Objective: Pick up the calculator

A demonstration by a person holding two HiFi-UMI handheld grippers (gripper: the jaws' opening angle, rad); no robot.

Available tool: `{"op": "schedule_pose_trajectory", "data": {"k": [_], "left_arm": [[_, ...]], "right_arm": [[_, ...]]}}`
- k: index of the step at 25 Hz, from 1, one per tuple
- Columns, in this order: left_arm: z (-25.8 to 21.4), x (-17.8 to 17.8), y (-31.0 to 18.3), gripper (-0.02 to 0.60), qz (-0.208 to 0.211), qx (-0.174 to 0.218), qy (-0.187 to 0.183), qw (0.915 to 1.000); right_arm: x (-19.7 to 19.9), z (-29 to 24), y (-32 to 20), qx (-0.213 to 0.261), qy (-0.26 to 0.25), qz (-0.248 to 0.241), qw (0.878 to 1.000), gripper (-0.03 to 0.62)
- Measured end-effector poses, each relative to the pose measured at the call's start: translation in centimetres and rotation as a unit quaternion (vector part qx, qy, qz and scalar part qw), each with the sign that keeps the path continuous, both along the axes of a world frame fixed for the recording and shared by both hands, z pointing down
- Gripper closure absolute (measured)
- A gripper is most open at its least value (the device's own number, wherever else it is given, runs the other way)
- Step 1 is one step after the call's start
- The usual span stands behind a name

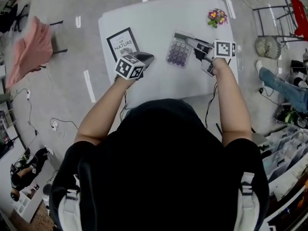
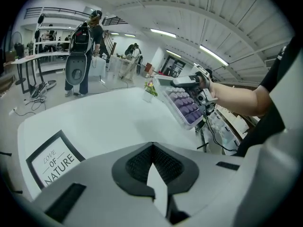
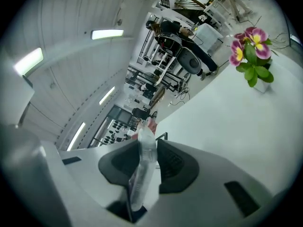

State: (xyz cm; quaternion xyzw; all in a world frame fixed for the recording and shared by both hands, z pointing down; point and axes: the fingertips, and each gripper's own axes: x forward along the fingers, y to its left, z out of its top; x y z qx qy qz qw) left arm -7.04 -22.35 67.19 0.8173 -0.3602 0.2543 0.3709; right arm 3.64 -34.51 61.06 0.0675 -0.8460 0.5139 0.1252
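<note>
The calculator [image 1: 179,52], clear-cased with purple keys, hangs tilted above the white table [image 1: 159,13], clamped at its right edge by my right gripper [image 1: 190,43]. In the right gripper view it shows edge-on [image 3: 144,167] between the dark pads [image 3: 173,167] of that gripper [image 3: 147,143]. The left gripper view catches the calculator [image 2: 185,107] lifted off the tabletop, with the right gripper [image 2: 189,82] on its top edge. My left gripper [image 1: 147,58] hovers over the table's front left part, beside the framed print. Its jaws [image 2: 152,148] meet at the tips with nothing between them.
A black-framed print reading "Love of Nature" [image 1: 122,42] lies at the table's left. A small pot of pink and yellow flowers [image 1: 217,17] stands at the far right corner. Around the table are a pink-draped chair [image 1: 31,47], floor cables, and people in the background.
</note>
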Motion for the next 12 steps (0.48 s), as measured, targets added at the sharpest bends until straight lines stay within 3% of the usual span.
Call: {"op": "schedule_pose_trajectory", "data": {"k": [3, 8, 11, 12], "left_arm": [[-1.5, -0.8, 0.8, 0.563, -0.005, 0.013, 0.007, 0.9999], [-3.3, -1.7, 2.3, 0.563, -0.001, 0.032, 0.006, 0.9995], [-4.5, -2.5, 3.4, 0.563, 0.001, 0.041, 0.006, 0.9991], [-4.9, -2.8, 3.7, 0.563, 0.0, 0.044, 0.007, 0.999]], "right_arm": [[0.4, -1.2, 1.4, -0.015, 0.01, 0.023, 1.0, 0.48], [1.0, -3.1, 3.1, 0.005, -0.003, 0.031, 0.999, 0.48], [1.8, -3.8, 4.4, -0.032, 0.008, 0.07, 0.997, 0.48], [1.7, -4.5, 4.7, -0.015, 0.005, 0.067, 0.998, 0.48]]}}
